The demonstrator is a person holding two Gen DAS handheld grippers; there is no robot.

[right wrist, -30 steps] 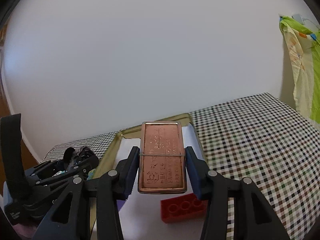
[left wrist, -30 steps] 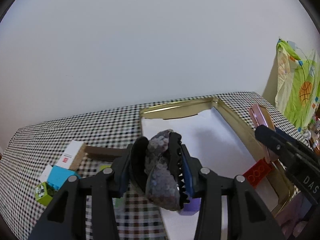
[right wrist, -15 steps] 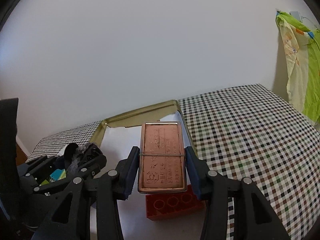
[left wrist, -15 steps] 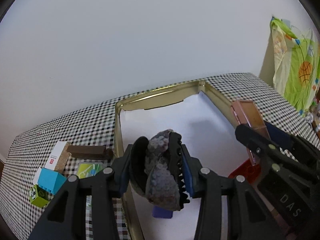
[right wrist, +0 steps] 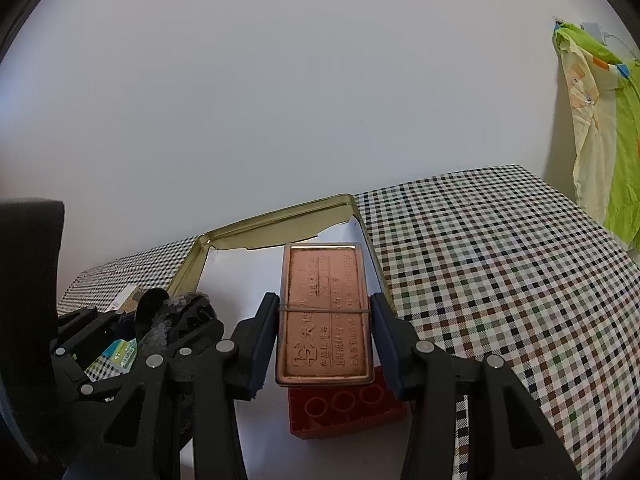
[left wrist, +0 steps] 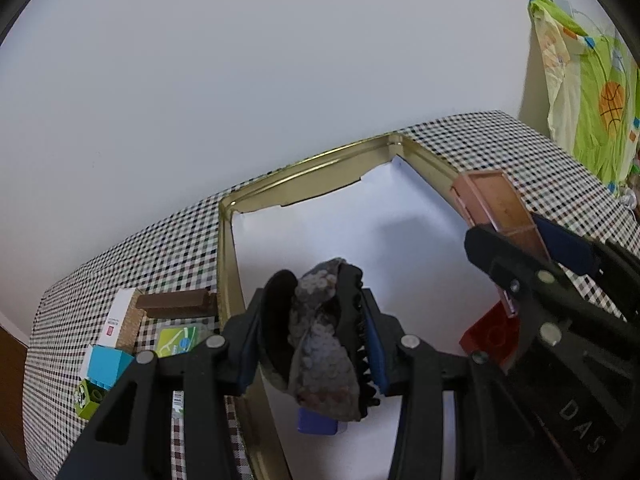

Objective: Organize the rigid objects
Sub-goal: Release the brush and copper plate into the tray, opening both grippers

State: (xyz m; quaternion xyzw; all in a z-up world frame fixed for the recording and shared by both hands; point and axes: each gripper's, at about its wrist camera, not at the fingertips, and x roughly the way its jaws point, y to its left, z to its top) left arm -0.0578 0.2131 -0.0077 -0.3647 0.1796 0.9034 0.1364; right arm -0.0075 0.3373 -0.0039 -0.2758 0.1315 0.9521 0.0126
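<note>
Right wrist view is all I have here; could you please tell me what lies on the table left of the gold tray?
Observer: A brown bar lies against the gold tray, by a white box.
Operator: Thank you. Is anything in the tray under the left gripper?
Observer: Yes, a purple block sits below the hair claw it holds.
Operator: Anything else outside the tray?
Observer: A blue block on a green one.

Left tongs [left wrist: 316, 350] clamped and angled downward, right tongs [right wrist: 325, 344] clamped, close alongside
</note>
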